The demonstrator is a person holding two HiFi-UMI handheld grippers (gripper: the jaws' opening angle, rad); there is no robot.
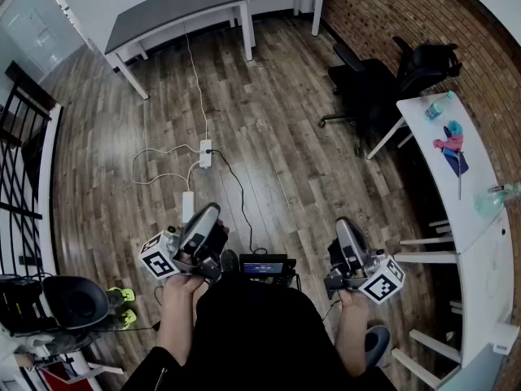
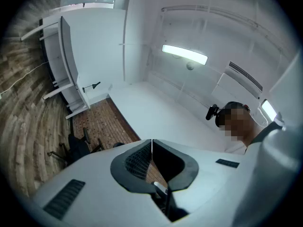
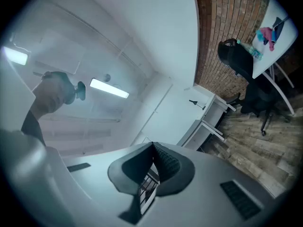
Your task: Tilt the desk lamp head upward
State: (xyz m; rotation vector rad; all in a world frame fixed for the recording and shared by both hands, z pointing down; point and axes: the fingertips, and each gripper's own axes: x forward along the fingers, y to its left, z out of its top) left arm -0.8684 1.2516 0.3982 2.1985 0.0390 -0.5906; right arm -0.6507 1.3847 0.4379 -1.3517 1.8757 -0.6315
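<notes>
A person standing on a wood floor [image 1: 285, 161] holds two hand-held grippers at waist height, both angled upward toward the ceiling lights. The left gripper [image 1: 210, 213] has its jaws pressed together with nothing between them, as its own camera shows [image 2: 151, 148]. The right gripper [image 1: 345, 225] is likewise closed and empty [image 3: 152, 150]. The desk lamp [image 2: 92, 86], small and black, stands far ahead of both grippers across the room, on a white desk [image 2: 71, 103] set against the far wall beside a brick wall [image 1: 383, 15]. The right gripper view catches the same lamp [image 3: 194, 102], well apart from its jaws. Neither gripper touches it. On the floor ahead of the left gripper lies a white power strip [image 1: 205, 153] with cables trailing from it. Ahead and to the right of the right gripper, a black office chair [image 1: 383, 80] sits beside a long white table [image 1: 480, 251] along the brick wall. A grey-topped table [image 1: 175, 6] stands far ahead of the left gripper.
</notes>
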